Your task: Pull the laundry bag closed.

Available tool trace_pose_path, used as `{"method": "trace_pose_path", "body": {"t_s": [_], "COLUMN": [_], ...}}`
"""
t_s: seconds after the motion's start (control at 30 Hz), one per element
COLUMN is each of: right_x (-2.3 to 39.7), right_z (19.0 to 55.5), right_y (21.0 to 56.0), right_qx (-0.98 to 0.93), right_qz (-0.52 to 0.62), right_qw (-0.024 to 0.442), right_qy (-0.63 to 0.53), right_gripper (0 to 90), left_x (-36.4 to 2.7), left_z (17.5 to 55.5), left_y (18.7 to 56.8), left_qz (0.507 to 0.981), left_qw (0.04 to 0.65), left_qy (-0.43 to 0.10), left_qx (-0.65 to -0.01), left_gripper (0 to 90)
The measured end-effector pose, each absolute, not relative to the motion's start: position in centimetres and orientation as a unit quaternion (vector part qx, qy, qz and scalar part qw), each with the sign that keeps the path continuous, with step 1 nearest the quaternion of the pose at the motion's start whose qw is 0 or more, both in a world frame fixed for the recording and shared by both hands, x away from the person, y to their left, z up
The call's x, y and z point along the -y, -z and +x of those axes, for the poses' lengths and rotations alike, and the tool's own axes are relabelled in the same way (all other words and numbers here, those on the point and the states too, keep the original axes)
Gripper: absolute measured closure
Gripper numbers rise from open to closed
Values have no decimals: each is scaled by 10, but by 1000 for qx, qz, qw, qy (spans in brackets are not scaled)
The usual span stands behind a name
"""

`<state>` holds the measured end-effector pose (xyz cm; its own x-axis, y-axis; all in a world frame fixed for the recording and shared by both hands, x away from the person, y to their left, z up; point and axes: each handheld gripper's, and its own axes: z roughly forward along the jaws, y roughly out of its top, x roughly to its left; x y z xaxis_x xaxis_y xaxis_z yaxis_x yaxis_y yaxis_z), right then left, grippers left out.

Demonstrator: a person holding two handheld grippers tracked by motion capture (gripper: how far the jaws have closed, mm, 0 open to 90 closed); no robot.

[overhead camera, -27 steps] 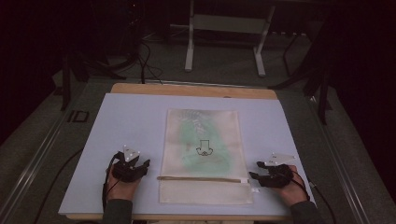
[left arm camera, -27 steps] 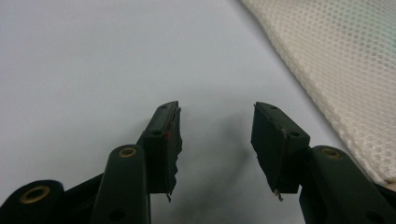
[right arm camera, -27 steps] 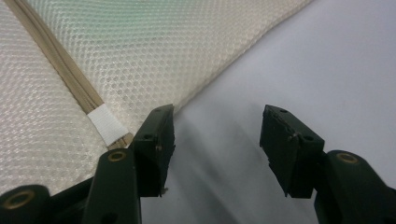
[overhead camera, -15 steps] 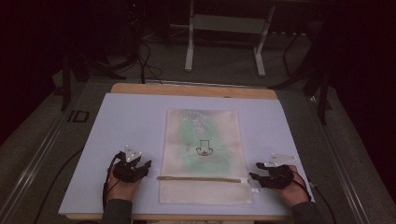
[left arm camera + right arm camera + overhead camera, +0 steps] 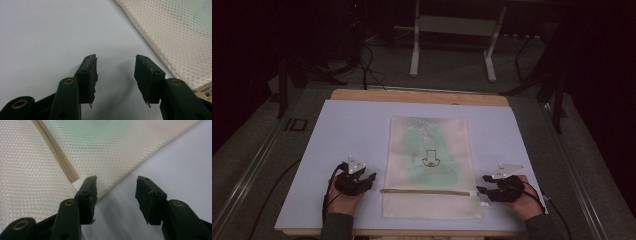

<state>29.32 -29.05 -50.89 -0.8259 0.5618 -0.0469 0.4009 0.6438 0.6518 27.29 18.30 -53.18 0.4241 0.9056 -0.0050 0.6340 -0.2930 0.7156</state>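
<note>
Cream mesh bag with green tint, tan zipper strip, pale lavender mat

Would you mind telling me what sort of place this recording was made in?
Probably a lab or workshop set up for recording, not a home. A wooden table covered with a white sheet stands on a grey floor, cables trail behind it, and a metal stand sits in the dark background.

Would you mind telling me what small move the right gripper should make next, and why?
Probably ease the right gripper forward onto the mesh bag edge by the zipper end: its jaws stand open with nothing between them, and the bag's edge lies just ahead.
</note>
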Motion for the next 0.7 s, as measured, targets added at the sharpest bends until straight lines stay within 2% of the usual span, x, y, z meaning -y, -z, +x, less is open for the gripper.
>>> {"method": "trace_pose_path", "body": {"t_s": [0.7], "right_x": [263], "right_z": [297], "right_y": [500], "right_qx": [-917], "right_qz": [227], "right_qw": [101], "right_qy": [-313], "right_gripper": [511], "left_x": [-180], "left_z": [280], "left_y": [531], "left_qz": [779], "left_qw": [340], "left_qy": [-211], "left_qx": [-482], "left_gripper": [519]}}
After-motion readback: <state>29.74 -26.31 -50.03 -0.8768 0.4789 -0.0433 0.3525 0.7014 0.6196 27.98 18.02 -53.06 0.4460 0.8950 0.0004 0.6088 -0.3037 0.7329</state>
